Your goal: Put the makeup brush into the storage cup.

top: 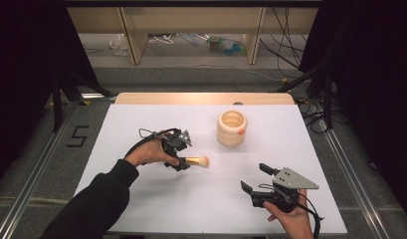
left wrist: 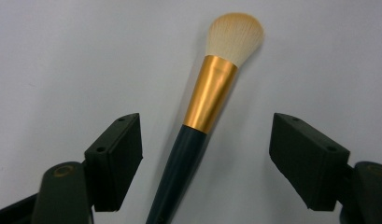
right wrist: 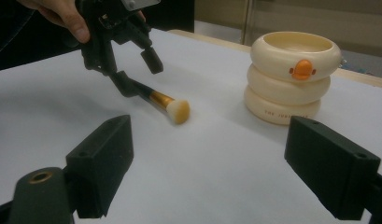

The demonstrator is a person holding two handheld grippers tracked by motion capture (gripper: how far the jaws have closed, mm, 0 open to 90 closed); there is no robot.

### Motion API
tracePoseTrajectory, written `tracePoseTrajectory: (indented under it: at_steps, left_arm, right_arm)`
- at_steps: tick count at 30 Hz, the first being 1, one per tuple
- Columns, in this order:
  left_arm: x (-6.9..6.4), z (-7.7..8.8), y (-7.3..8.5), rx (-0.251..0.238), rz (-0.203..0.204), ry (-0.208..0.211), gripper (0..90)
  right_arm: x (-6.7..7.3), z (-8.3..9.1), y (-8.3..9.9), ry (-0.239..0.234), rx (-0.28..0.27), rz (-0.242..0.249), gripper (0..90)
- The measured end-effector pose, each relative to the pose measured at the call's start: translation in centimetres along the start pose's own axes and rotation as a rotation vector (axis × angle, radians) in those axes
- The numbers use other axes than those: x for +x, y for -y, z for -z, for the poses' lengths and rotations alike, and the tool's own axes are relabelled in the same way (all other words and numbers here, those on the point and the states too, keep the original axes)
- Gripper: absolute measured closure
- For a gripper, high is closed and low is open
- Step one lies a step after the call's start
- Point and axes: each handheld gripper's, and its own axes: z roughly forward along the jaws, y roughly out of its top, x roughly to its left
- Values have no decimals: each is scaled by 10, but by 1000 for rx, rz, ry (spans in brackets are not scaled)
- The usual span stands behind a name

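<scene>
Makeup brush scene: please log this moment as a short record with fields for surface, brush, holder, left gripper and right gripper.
surface: white table top
brush: makeup brush, dark handle, gold ferrule, pale bristles, lying flat on the table
holder: cream ringed cup with an orange duck bill on its side, upright, apart from the brush
left gripper: left gripper straddles the brush handle, jaws open, pads clear of it
right gripper: right gripper near the front right of the table, jaws open, nothing between them
</scene>
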Motion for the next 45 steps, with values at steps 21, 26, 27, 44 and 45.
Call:
tracePoseTrajectory:
  at_steps: [21,26,27,44,45]
  left_arm:
    - [5,-15,-12,109,-57,27,468]
    - [7,-16,-11,112,-61,35,512]
    - [7,-16,-11,110,-61,35,512]
    - [9,-23,-12,143,-72,59,603]
    - [9,-24,-11,146,-74,59,612]
  right_arm:
    - [1,-3,1,-16,-8,0,165]
    - [0,-2,0,-6,6,20,166]
    - [0,-2,0,-6,6,20,166]
    - [1,-5,0,-19,2,23,167]
    - [1,-6,1,-22,-11,22,167]
